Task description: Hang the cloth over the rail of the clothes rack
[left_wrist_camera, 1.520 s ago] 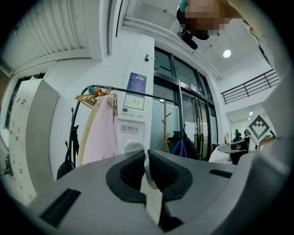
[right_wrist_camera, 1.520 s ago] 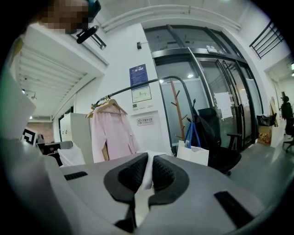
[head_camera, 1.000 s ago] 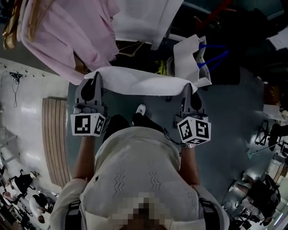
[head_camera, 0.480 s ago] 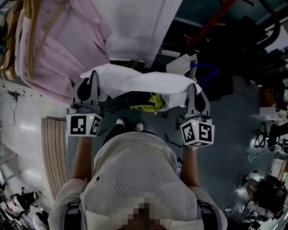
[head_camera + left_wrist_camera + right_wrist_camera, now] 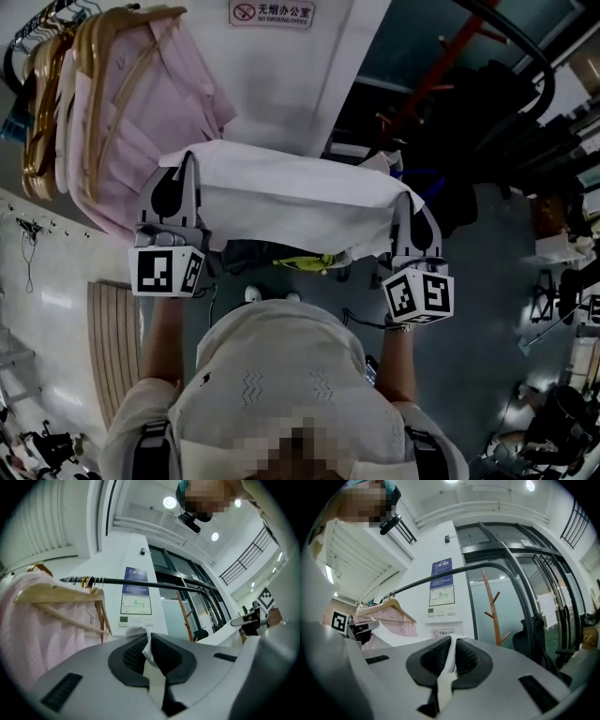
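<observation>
At the left, clamped on one corner of the white cloth [image 5: 291, 192]: the left gripper [image 5: 186, 164], jaws all but together, fabric pinched between them, just beside the pink shirts [image 5: 141, 112] on hangers. Stretched level across to the right gripper [image 5: 406, 199] — likewise clenched on the opposite corner. Clear of the dark rail [image 5: 173, 586] beyond.
</observation>
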A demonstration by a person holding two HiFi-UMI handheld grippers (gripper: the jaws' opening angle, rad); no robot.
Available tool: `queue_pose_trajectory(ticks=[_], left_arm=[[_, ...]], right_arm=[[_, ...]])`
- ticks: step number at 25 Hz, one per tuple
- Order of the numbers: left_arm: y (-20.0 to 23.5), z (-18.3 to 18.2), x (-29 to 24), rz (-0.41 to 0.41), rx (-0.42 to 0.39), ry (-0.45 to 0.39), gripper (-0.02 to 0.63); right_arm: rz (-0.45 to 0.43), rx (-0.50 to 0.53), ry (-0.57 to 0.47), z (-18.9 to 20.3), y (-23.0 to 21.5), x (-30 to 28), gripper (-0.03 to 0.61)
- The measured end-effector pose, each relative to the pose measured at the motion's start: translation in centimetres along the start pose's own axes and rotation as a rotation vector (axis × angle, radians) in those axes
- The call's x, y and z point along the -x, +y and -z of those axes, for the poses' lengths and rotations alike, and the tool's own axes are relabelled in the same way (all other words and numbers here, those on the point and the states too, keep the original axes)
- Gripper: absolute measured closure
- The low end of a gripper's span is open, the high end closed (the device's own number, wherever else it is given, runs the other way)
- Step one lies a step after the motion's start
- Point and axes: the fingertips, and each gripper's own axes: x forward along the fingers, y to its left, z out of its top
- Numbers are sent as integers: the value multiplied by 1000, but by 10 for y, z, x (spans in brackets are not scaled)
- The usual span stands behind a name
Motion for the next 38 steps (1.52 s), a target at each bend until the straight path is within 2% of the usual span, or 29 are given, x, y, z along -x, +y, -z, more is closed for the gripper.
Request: queue_pose_trajectory(ticks=[2,5,10,14,19,26,32,38], left_arm=[[1,-13,-6,14,-50,-25,591],[6,-33,-16,28,-67,-62,591],[15,-82,-30,34,-122,-121,591],[24,-127,-38,52,-154,-167,591],[38,-176,-56,32,-214,-213,591],[48,-246,-87,20,-393,-258,591],[54,-277,-124,25,-516,-221,591],[81,-311,-160,-60,-602,-213,591]], right_arm=[[7,9,-14,-17,0,-5,558],[9,24,-55,-46,2,-15,558],[-40,69,-117,-99,8,-29,558],[-99,133,-174,-142,17,-39,558],[-135,263,-247,-196,28,-52,558],[-183,375,-304,-270,36,-71,558],[-169,398,-313,-317,33,-95,558],[-179,412,-311,-357,41,-137,558]])
